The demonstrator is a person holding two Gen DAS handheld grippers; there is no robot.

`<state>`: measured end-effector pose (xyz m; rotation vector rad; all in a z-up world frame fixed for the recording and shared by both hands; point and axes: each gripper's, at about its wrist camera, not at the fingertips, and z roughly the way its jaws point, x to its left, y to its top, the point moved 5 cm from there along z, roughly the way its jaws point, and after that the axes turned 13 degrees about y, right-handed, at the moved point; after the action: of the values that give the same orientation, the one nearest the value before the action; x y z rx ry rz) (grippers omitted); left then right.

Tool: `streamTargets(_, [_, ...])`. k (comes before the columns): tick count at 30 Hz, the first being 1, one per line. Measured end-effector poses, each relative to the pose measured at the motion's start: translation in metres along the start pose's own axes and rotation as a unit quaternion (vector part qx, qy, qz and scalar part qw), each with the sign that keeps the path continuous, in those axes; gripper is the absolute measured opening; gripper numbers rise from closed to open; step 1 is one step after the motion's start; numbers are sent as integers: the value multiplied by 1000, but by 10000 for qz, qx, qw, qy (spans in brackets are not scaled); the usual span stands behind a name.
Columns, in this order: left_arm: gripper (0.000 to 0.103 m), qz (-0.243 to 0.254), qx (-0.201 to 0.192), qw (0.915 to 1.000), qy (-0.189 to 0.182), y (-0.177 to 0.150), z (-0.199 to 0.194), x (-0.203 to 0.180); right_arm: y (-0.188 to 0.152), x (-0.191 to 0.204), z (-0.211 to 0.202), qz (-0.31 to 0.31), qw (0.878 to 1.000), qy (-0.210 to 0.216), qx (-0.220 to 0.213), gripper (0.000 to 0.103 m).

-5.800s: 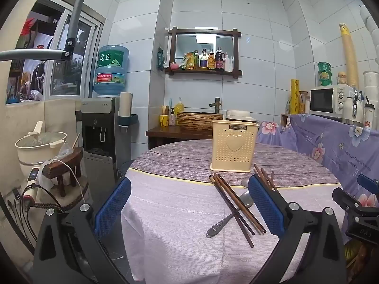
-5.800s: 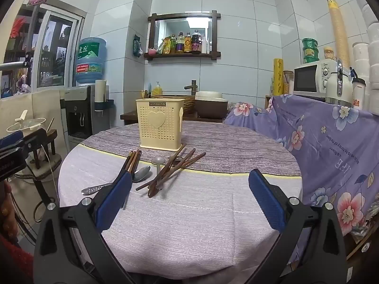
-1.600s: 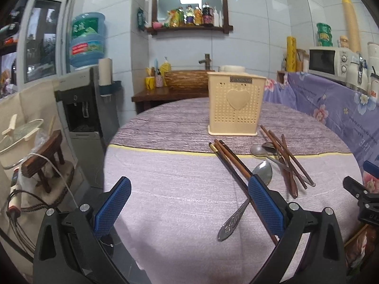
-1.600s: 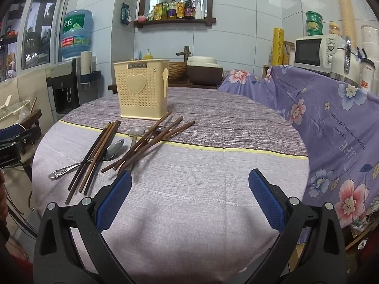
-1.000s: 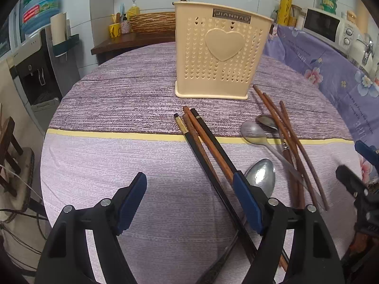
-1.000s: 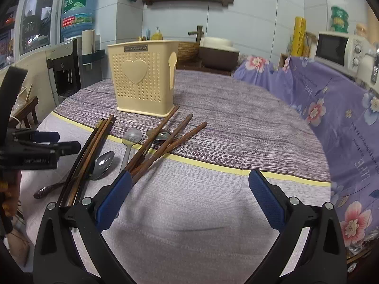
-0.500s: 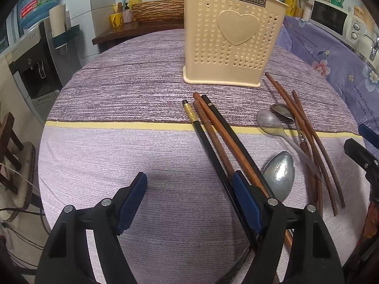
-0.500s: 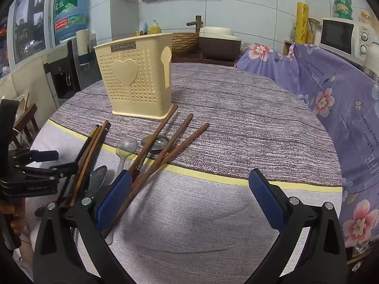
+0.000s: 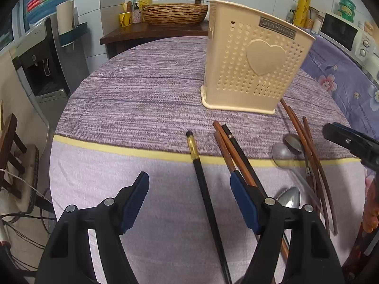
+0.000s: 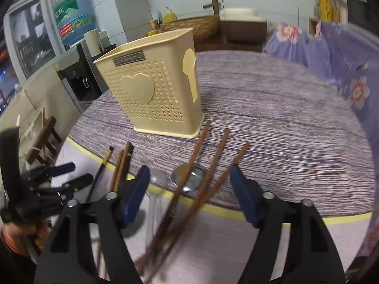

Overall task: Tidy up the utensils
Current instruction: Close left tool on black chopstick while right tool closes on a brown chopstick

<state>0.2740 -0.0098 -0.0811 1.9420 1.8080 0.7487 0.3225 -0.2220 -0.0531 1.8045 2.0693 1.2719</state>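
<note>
A cream perforated utensil holder [image 9: 255, 64] with a heart stands on the round table; it also shows in the right wrist view [image 10: 154, 94]. My left gripper [image 9: 189, 189] is open low over the cloth, with a black gold-tipped chopstick [image 9: 201, 184] lying between its fingers. Brown chopsticks [image 9: 227, 149] and metal spoons [image 9: 289, 149] lie to its right. My right gripper [image 10: 189, 184] is open above three brown chopsticks [image 10: 208, 172] and a spoon [image 10: 191, 177]. The left gripper shows in the right wrist view [image 10: 59, 177] at the far left.
The table has a purple and lilac cloth [image 9: 142, 99] with a yellow stripe. A water dispenser [image 9: 45, 54] stands to the left, a wooden sideboard with a woven basket [image 9: 173, 14] behind, and a floral-covered counter with a microwave [image 9: 343, 33] to the right.
Both grippers have moved forward and lower towards the utensils. The left one now straddles the black chopstick, which has swung apart from the brown ones. The right view is blurred from motion.
</note>
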Motion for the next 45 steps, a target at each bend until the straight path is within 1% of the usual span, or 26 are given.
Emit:
streamTargets(1, [70,-5,5,10000,-1,3,1,0,7,-3,6,193,9998,80,70,51])
streamTargets(2, [68,-22,13,10000,20,5,2,2,12,-5,11,272,9996,61,92,49])
streamTargets(4, [60,-114,126,9999,-32,7,7,3,21,-8,19,312,9994,-94,87,45])
streamTargets(5, [53,-128,184,9997,-102,7,8,2,24,-8,23,324,9994,-85,127,43])
streamTargets(6, [50,-148,233,9995,-134,6,10,1,26,-10,30,396,9990,-46,208,40])
streamTargets(8, [47,-158,260,9995,-81,6,13,-2,28,-17,39,625,9975,-129,309,36])
streamTargets(11, [45,-156,284,9994,-99,5,15,-4,30,-22,50,806,9959,-62,405,30])
streamTargets(15, [45,-205,312,9993,-24,6,19,-4,32,-30,61,978,9939,-126,490,29])
streamTargets(17, [44,-234,358,9991,-4,6,23,-4,31,-35,67,1070,9924,-230,558,29])
streamTargets(19, [43,-239,374,9990,7,6,25,-2,30,-37,71,1117,9921,-198,544,25])
streamTargets(22, [40,-205,405,9990,58,6,29,-5,29,-38,75,1153,9914,-220,573,24])
streamTargets(26, [30,-185,421,9987,224,10,35,-5,28,-42,78,1214,9905,-225,610,19])
streamTargets(29, [29,-154,510,9982,270,16,38,-7,29,-43,80,1240,9900,-237,632,17])
streamTargets(31, [26,-68,545,9978,371,20,41,-10,29,-43,84,1274,9894,-236,656,14])
streamTargets(32, [23,-56,556,9976,412,22,42,-11,30,-42,85,1283,9894,-254,640,11])
streamTargets(35, [17,11,555,9972,509,24,44,-13,30,-42,85,1331,9889,-219,617,10])
streamTargets(38, [9,-77,577,9972,479,26,46,-11,29,-40,83,1319,9894,-165,589,10])
streamTargets(43, [9,-214,568,9977,316,28,46,-10,32,-37,68,1294,9908,-33,396,8])
streamTargets(45, [8,-243,464,9982,298,31,39,-10,33,-32,58,1233,9919,42,307,8])
